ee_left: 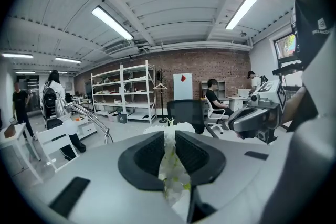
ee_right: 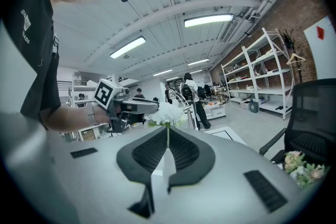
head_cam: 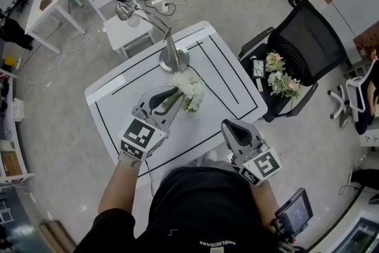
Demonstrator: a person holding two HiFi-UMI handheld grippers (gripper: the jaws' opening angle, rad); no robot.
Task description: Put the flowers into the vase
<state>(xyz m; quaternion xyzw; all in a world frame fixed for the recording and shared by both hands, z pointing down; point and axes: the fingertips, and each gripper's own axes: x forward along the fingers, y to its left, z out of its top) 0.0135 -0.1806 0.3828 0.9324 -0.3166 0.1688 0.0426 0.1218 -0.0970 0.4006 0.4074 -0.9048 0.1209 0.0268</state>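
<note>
Flowers, frame centre | judged light, soft, crushable; best held by stems | pinched by left gripper fingers | right gripper fingers pressed together, empty

Blurred flower stems, largely hidden between left gripper jaws, perhaps pinched.

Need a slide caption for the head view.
Left gripper holds white flowers over the white table near a desk lamp; right gripper shut, empty.
</note>
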